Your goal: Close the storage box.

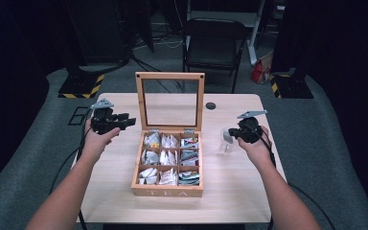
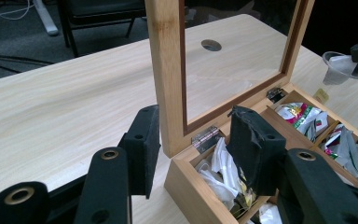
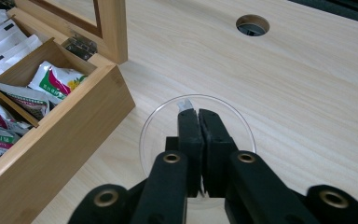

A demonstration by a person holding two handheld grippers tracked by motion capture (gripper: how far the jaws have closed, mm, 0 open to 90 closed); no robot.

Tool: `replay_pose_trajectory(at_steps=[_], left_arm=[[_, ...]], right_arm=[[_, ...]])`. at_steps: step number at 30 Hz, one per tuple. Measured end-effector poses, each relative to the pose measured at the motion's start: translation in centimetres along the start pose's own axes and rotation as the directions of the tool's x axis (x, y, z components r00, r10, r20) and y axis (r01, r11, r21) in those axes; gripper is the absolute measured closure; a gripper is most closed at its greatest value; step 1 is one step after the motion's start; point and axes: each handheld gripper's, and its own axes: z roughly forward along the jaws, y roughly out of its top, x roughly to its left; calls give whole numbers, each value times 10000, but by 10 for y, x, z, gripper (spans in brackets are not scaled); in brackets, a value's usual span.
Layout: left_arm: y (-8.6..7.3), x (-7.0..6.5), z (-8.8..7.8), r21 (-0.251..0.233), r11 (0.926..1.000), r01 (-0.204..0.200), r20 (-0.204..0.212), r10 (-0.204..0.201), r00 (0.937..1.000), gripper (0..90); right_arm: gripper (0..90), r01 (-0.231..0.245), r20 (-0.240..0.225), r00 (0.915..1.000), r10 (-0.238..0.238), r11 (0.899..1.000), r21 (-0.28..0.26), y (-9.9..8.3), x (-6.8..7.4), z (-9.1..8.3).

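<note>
High view: wooden tea box (image 1: 167, 190) open, packets sorted — left tool (image 2: 193, 149) spread empty, right tool (image 3: 199, 122) pinching white scrap (image 3: 184, 104).

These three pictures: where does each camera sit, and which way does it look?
High view: above the table, looking forward and down at the tea box; both forearms show.
Left gripper view: on the left gripper, facing the box's raised lid.
Right gripper view: on the right gripper, above a clear cup.
All share the box.
</note>
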Motion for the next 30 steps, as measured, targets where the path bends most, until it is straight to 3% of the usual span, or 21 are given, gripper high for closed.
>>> replay_pose_trajectory(at_steps=[6,7,20,30], left_arm=[[0,1,-2,-11,10000,47,0,-47,10000,532],[0,1,-2,-31,10000,47,5,-47,10000,532],[0,1,-3,-25,10000,41,0,-41,10000,526],[-1,2,-2,129,9999,77,110,-78,9999,511]], right_arm=[[821,-255,65,9997,255,9997,8,3,1,-4],[812,-47,7,10000,47,9999,-97,3,0,-4],[677,528,-357,9979,-536,9984,-213,30,22,-6],[603,620,-846,9942,-657,9970,-458,45,34,-3]])
